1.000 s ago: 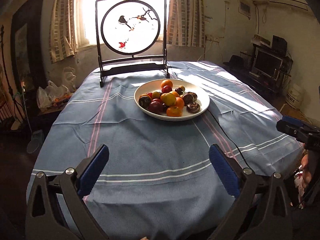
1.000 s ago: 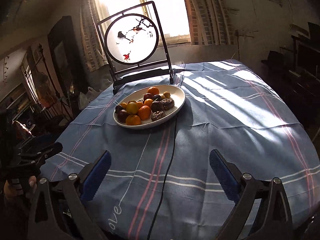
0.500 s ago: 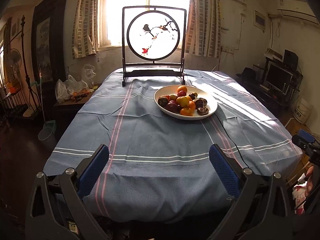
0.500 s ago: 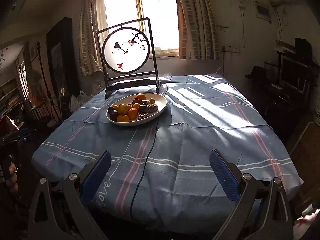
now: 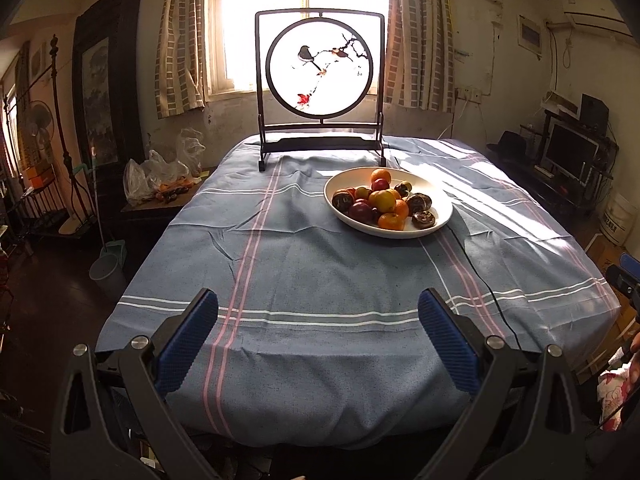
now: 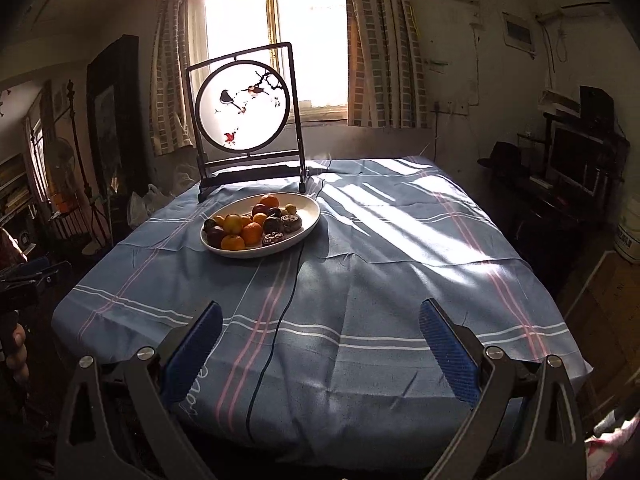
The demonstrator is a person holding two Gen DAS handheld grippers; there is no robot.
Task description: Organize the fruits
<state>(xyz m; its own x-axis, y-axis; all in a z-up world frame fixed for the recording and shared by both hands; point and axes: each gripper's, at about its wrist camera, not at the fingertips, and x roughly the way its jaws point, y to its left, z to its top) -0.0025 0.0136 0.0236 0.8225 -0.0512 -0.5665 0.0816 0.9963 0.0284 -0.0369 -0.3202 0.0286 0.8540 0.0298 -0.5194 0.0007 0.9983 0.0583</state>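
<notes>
Both grippers — left (image 5: 318,334) and right (image 6: 320,336) — hover wide-jawed, empty, before the fruit plate (image 5: 439,204); a black cable (image 6: 280,320) crosses the tablecloth (image 5: 320,272) between.

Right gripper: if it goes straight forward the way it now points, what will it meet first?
Probably the blue tablecloth, near the black cable lying on it. The open right gripper holds nothing. The white plate of fruit sits farther back and left of that line, though depth is hard to judge.

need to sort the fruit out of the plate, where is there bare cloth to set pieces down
Bare tablecloth lies left of the plate and between it and the near edge; a thin cable crosses there. The sunlit right side is bare too. Crowded: the plate and the screen behind it.
</notes>
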